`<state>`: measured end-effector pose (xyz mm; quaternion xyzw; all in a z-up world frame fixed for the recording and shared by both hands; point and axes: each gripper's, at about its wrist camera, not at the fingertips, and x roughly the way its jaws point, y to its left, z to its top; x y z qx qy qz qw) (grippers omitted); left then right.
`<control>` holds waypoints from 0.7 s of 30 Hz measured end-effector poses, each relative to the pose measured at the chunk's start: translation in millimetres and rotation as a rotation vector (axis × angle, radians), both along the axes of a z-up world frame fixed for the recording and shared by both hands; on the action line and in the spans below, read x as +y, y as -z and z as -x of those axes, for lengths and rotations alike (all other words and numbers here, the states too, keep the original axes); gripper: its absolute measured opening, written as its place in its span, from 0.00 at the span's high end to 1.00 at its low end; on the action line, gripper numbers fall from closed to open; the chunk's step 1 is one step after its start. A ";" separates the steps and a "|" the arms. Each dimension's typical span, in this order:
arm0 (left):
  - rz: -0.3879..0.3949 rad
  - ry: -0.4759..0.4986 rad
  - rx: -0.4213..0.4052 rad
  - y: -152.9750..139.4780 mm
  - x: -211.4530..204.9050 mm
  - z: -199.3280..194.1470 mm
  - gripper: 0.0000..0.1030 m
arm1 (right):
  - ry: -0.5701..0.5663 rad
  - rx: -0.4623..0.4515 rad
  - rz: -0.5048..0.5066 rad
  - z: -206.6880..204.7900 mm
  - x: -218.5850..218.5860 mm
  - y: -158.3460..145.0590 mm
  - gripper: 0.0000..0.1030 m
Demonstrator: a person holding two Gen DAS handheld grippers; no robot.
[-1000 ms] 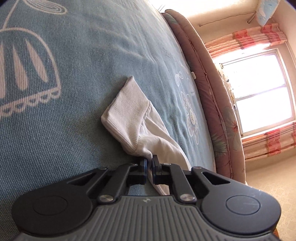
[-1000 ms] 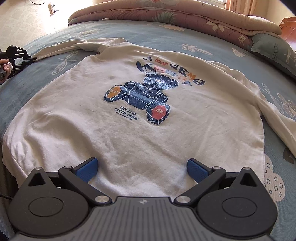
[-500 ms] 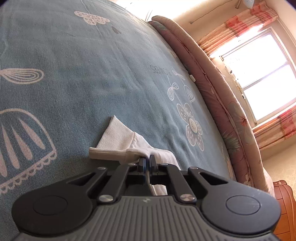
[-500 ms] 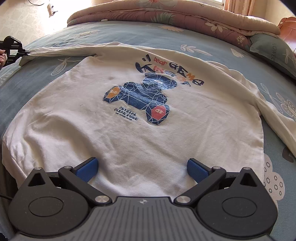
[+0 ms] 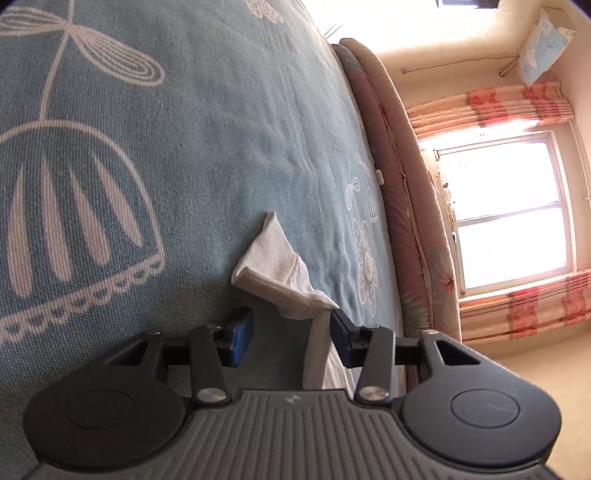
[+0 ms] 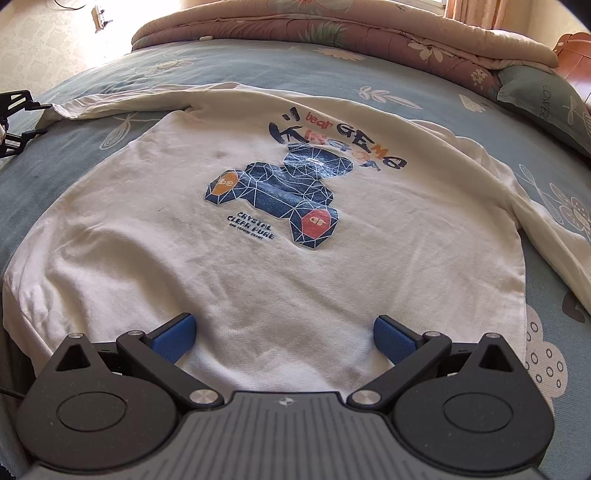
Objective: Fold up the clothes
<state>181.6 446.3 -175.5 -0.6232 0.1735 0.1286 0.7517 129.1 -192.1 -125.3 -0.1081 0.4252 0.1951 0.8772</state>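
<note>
Jaws of the left gripper (image 5: pixel 291 334) are opening; the white sleeve cuff (image 5: pixel 271 258) lies just ahead of the blue pads, its fabric trailing back between them, nearer the right-hand pad, with no pad pressing on it. Jaws of the right gripper (image 6: pixel 284 338) stand wide apart, empty, hovering over the lower hem of the sweatshirt (image 6: pixel 258 258) with the blue pads (image 6: pixel 173 338) flanking bare white cloth.

The sweatshirt lies spread flat, print side up, across the middle of the bed (image 6: pixel 221 62), which is covered by a blue-green sheet with white flower patterns. Its hem is at the near edge of the bed. The print shows a faceted dark-blue bear with an orange and a red patch and lettering above and below it. One sleeve (image 6: pixel 122 101) is stretched out straight toward the left edge of the bed, where the left gripper's black frame (image 6: pixel 16 122) appears at its end. The other sleeve (image 6: pixel 546 236) runs down along the right side of the garment toward the bed's right edge.

A folded floral quilt (image 6: pixel 332 29) lies along the far edge of the bed, a blue-green pillow (image 6: pixel 543 99) at the far right corner. In the left wrist view a bright window (image 5: pixel 506 210) with striped pink curtains (image 5: pixel 491 107) stands beyond the quilt.
</note>
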 end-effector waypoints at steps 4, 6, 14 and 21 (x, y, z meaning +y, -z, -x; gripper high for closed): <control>0.076 -0.064 -0.079 8.2 3.8 -7.3 0.49 | 0.008 0.009 0.008 -0.7 1.6 -0.9 0.00; 0.083 -0.069 -0.081 10.8 5.7 -10.6 0.47 | 0.013 0.012 0.011 -0.6 2.2 -1.2 0.00; -0.121 -0.094 0.160 -15.3 10.0 -33.1 0.88 | 0.030 0.015 0.014 -1.8 4.4 -1.5 0.00; -0.382 -0.141 0.107 -58.1 14.2 -22.9 0.86 | 0.035 0.018 0.015 -2.6 4.5 -2.0 0.00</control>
